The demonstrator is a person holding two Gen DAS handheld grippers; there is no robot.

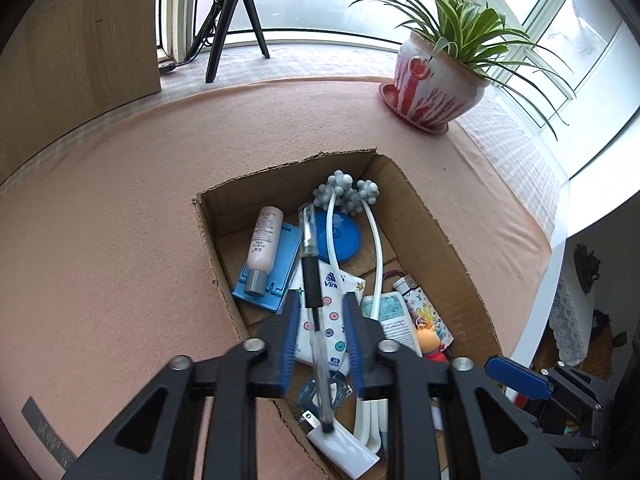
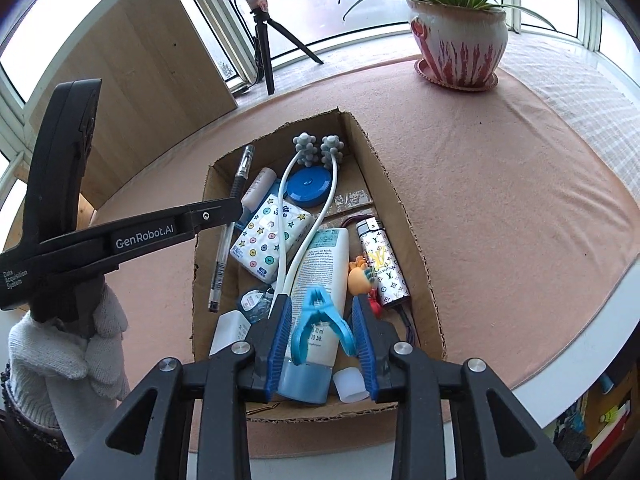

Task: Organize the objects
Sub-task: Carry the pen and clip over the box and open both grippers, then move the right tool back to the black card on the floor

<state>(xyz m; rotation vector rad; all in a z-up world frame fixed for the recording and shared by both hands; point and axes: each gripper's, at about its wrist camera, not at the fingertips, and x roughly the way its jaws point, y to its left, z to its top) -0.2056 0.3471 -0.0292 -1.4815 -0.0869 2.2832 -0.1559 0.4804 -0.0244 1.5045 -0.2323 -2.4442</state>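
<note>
An open cardboard box point(image 1: 432, 240) point(image 2: 404, 216) on the pink cloth holds several small items. My left gripper point(image 1: 321, 298) point(image 2: 238, 210) hangs over its left part, jaws open. A clear black-grip pen point(image 1: 311, 280) point(image 2: 230, 224) runs lengthwise between the pads with a gap on each side. My right gripper point(image 2: 321, 300) is over the near end of the box, open. A light-blue clip point(image 2: 320, 320), blurred, sits loose between its pads above a white tube point(image 2: 324, 256). A tissue pack point(image 2: 272, 236), a grey-ball massager point(image 2: 316, 148) and a patterned lighter point(image 2: 382, 264) lie inside.
A potted plant point(image 1: 436, 80) point(image 2: 460, 48) stands at the back right of the table, and a black tripod point(image 1: 236, 24) point(image 2: 268, 48) on the sill behind. A wooden board point(image 2: 132, 92) leans at the left. A white-gloved hand point(image 2: 68, 344) holds the left gripper. The table's white edge point(image 2: 580, 356) runs at the right.
</note>
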